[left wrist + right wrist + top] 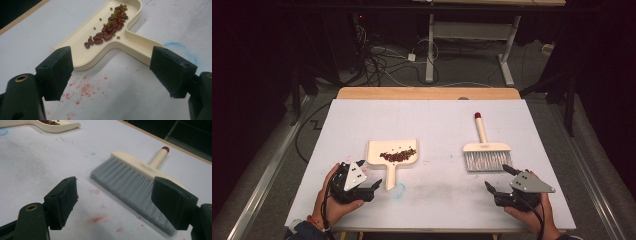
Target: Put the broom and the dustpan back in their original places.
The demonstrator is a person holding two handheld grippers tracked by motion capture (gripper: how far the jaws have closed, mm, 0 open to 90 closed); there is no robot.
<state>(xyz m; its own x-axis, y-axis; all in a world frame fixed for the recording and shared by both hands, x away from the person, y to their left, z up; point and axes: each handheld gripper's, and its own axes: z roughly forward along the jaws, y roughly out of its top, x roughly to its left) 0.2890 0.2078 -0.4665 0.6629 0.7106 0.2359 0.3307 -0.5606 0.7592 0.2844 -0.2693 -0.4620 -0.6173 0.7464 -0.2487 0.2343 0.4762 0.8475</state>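
Your left tool (373, 190) and right tool (498, 179) both gape released low in frame, beans (398, 156) in the centre dustpan (377, 151), brush (485, 150) centre-right on the tabletop (432, 122).

A white sheet covers the surface (437, 120), leaving a wooden strip bare along the far edge. Red smudges (85, 88) and a blue mark (178, 46) stain the sheet. Beyond it, on the grey floor (462, 75), tangled cables (377, 57) lie beside the white legs of another desk (472, 35).
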